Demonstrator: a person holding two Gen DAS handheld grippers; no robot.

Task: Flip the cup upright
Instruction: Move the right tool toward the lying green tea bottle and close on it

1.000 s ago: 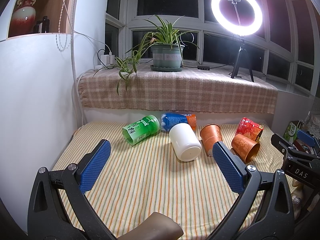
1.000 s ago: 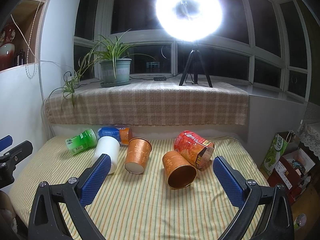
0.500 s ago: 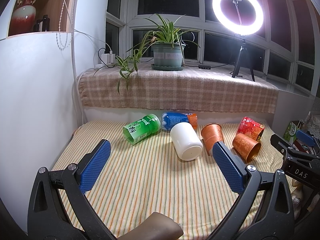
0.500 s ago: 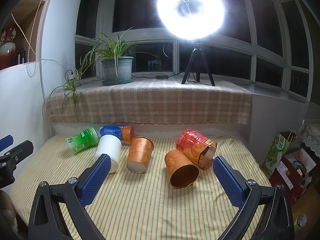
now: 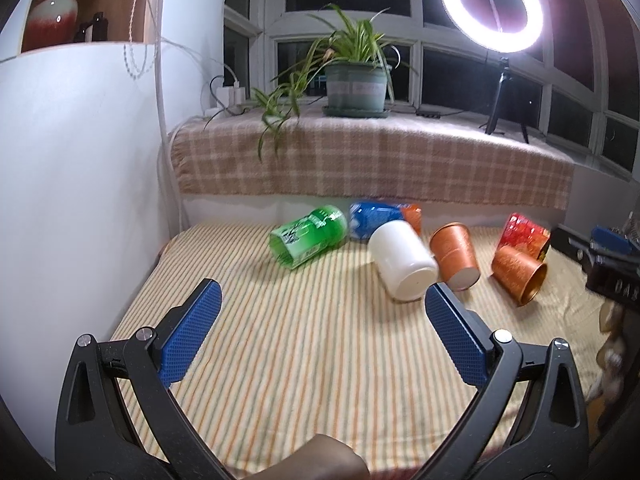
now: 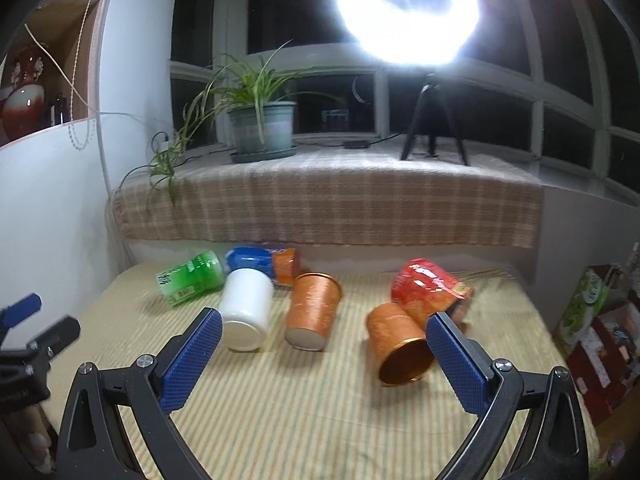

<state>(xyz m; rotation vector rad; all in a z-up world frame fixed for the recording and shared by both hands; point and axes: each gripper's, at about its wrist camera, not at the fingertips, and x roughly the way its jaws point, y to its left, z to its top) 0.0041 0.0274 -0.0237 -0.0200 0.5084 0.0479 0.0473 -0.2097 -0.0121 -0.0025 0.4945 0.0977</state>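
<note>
Several cups lie on their sides on a striped cloth. A white cup (image 5: 402, 265) (image 6: 246, 309) lies base toward me. Beside it lie an orange cup (image 5: 456, 255) (image 6: 313, 310), a second orange cup (image 5: 519, 275) (image 6: 398, 344) with its mouth toward me, a red cup (image 5: 522, 235) (image 6: 430, 291), a green cup (image 5: 308, 236) (image 6: 192, 278) and a blue cup (image 5: 376, 218) (image 6: 260, 261). My left gripper (image 5: 316, 336) is open and empty, short of the white cup. My right gripper (image 6: 322, 354) is open and empty, near the orange cups.
A white wall (image 5: 72, 184) borders the table (image 5: 280, 340) on the left. Behind is a ledge with a checked cloth (image 5: 372, 160), a potted plant (image 5: 354, 84) and a ring light (image 5: 492, 6). Boxes (image 6: 592, 320) stand off the right edge.
Both grippers have moved forward toward the cups, which now look larger and closer. Both stay open. The cups have not moved.
</note>
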